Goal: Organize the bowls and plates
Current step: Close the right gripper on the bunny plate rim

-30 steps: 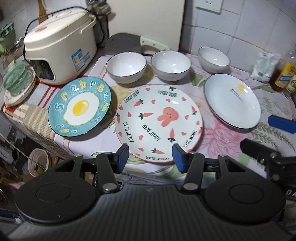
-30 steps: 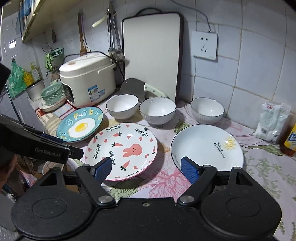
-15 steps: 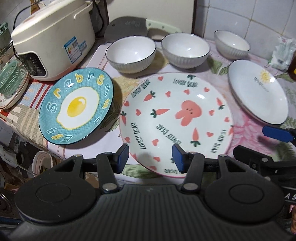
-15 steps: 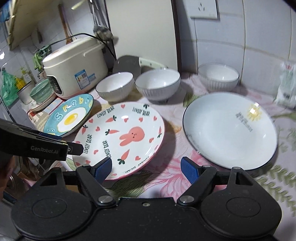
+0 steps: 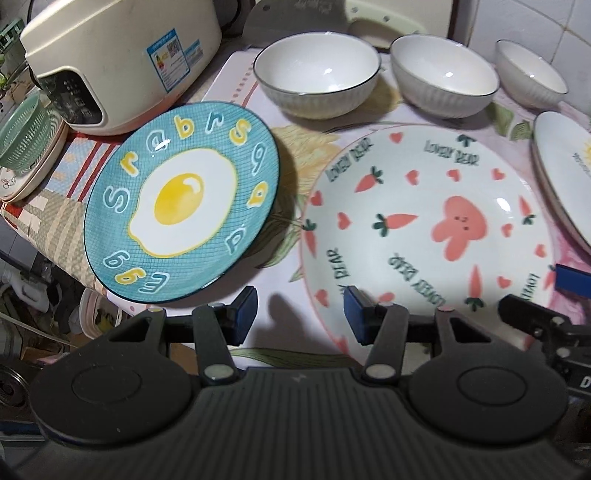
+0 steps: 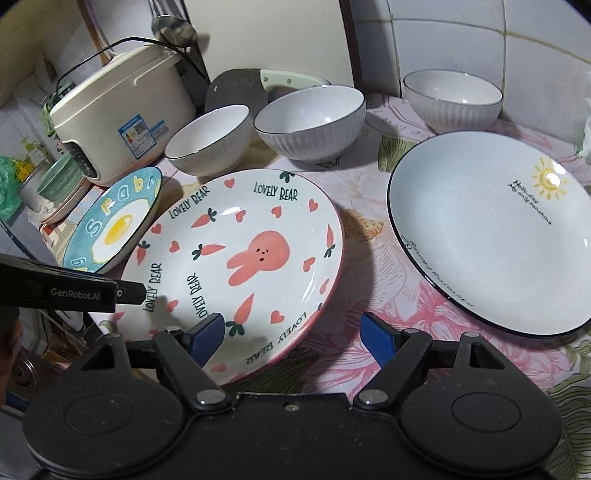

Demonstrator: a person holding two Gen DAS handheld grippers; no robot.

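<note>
Three plates lie on the flowered cloth: a teal fried-egg plate [image 5: 181,199] on the left, a white bunny-and-carrot plate [image 5: 424,229] in the middle and a white sun plate [image 6: 491,236] on the right. Behind them stand three white ribbed bowls [image 5: 317,70], [image 5: 443,77], [image 5: 528,74]. My left gripper [image 5: 300,314] hovers low over the gap between the egg plate and the bunny plate; its jaws are opening with nothing between them. My right gripper [image 6: 291,332] stands open over the bunny plate's [image 6: 243,254] near right rim, and its pads press on nothing.
A cream rice cooker [image 5: 118,62] stands at the back left. Beside it a green strainer [image 5: 22,136] rests on stacked dishes at the counter's left edge. A cleaver [image 6: 240,88] and a white cutting board [image 6: 273,33] lean behind the bowls.
Both grippers have come down and closer to the plates, which now fill the views. The left jaws stand slightly wider. The dishes have not moved.
</note>
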